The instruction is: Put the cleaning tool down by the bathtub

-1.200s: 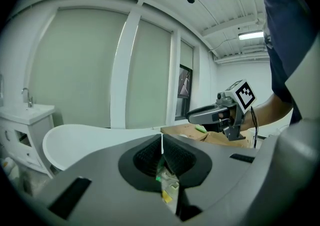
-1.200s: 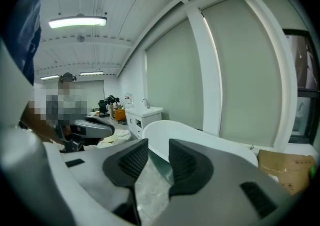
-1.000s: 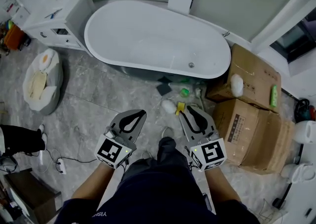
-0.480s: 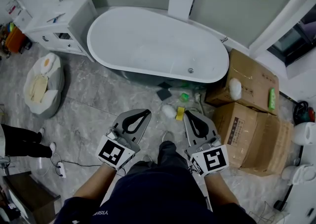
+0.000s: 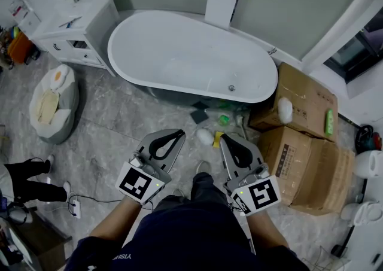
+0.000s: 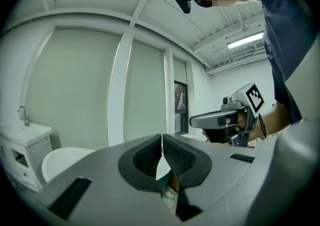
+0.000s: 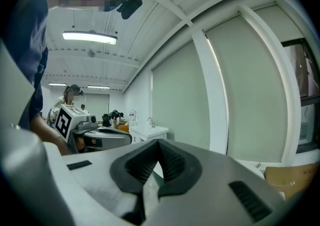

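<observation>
The white bathtub stands at the back against the wall. On the floor just in front of it lie a white-headed cleaning tool with a yellow part, a green item and a dark sponge. My right gripper hovers right beside the yellow part, shut and empty; its tips meet with nothing between them. My left gripper is level with it to the left, also shut and empty, its tips touching.
Two cardboard boxes stand right of the tub, with a white bottle and a green item on top. A white vanity and a cushion are at left. A person's legs and a cable lie lower left.
The right gripper's jaws have come together. Both grippers have shifted slightly, and the person's legs at left have moved.
</observation>
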The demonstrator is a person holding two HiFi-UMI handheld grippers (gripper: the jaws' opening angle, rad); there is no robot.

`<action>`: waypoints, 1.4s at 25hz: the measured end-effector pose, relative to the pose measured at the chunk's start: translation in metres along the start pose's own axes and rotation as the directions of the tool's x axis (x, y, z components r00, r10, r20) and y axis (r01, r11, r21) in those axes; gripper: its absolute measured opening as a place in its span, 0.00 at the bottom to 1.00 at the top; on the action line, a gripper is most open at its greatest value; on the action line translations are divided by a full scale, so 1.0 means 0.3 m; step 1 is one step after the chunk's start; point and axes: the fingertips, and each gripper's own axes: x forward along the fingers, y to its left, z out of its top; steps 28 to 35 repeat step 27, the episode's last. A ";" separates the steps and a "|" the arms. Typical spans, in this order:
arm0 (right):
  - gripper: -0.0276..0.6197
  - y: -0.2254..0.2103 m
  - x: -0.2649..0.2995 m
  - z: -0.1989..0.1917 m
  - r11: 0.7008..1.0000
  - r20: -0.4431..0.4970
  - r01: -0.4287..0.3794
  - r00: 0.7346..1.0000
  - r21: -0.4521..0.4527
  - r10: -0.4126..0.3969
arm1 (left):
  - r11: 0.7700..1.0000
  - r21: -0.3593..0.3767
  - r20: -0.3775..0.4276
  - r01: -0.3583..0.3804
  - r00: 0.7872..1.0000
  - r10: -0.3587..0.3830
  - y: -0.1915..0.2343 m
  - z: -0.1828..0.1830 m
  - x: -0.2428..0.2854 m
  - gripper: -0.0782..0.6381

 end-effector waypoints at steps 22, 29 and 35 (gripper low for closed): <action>0.05 -0.111 0.051 -0.057 0.994 -0.032 -0.077 0.996 0.076 0.080 | 1.000 0.014 -0.045 -0.020 0.999 0.020 -0.011 -0.002 0.123 0.16; 0.05 -0.168 0.048 -0.056 0.992 -0.031 -0.102 0.994 0.078 0.105 | 0.999 0.021 -0.049 -0.026 0.998 0.027 -0.027 0.011 0.191 0.16; 0.05 -0.168 0.048 -0.056 0.992 -0.031 -0.102 0.994 0.078 0.105 | 0.999 0.021 -0.049 -0.026 0.998 0.027 -0.027 0.011 0.191 0.16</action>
